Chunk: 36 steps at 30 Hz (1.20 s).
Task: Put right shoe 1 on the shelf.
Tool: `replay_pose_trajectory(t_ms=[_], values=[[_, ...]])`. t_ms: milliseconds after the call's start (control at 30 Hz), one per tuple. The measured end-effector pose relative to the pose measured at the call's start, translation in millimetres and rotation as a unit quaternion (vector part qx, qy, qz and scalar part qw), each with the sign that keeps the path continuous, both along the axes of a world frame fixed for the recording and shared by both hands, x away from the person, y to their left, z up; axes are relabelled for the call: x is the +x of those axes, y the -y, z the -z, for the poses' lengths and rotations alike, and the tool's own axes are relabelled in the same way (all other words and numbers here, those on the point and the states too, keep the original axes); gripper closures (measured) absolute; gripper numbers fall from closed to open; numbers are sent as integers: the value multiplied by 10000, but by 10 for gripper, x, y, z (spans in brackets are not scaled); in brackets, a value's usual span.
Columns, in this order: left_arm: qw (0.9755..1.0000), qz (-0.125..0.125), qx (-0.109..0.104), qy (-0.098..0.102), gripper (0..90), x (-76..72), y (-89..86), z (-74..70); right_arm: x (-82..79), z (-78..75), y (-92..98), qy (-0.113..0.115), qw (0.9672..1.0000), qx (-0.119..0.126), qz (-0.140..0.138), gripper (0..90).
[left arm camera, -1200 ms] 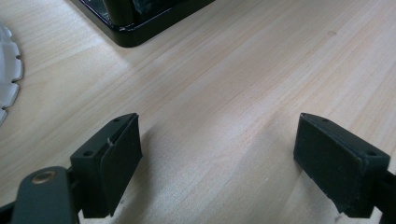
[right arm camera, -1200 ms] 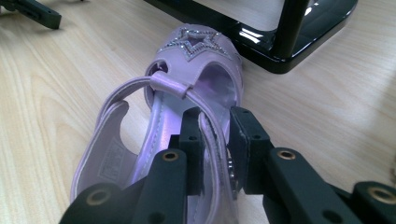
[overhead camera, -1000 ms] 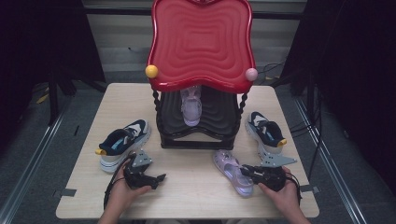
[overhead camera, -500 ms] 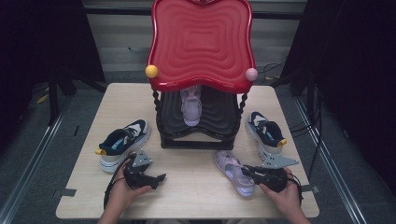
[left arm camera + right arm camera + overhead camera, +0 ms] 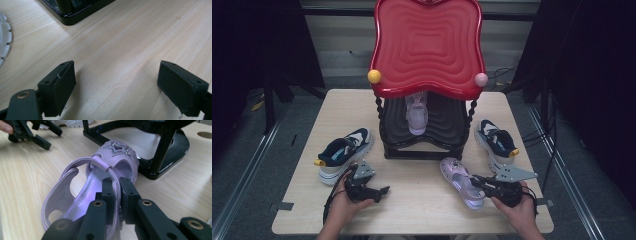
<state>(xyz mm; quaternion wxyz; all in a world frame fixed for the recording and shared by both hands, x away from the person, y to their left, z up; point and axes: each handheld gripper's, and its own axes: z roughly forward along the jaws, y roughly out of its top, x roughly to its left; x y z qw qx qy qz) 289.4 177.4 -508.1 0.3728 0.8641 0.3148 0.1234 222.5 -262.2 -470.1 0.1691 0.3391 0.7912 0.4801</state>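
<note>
A: Pinching the side strap of the purple sandal (image 5: 100, 182), the right gripper (image 5: 490, 187) is clamped tight, near the tabletop's (image 5: 422, 210) front edge toward the right corner.

B: Left one?

A: Left gripper (image 5: 373, 190) is spread wide, nothing between the jaws, low over bare wood near the front edge, left of centre.

B: Around them?

A: Navy-and-white sneaker (image 5: 343, 153) just behind the left gripper, toward the left edge. Its mate (image 5: 495, 142) by the right edge, just behind the right hand (image 5: 518, 210). Black stand (image 5: 424, 135) mid-table blocks the way straight back; the sandal's toe points at its base. Second purple sandal (image 5: 416, 113) on its lower shelf, under the red top (image 5: 428, 47).

B: Writing?

A: Embossed mark on the sandal's heel strap, unreadable.
</note>
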Motion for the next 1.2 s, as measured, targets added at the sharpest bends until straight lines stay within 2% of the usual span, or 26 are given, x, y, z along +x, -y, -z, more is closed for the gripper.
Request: replay_pose_trajectory(t_ms=[633,800,1200], values=[[10000,-2,7,10,146,1,0,0,-90,-326,40,439,9988,168,120,830],[10000,-6,5,9,146,0,0,0,-74,-429,10,562,9981,176,155,830],[10000,-4,7,8,146,0,0,0,45,-553,-105,753,9964,263,298,830]])
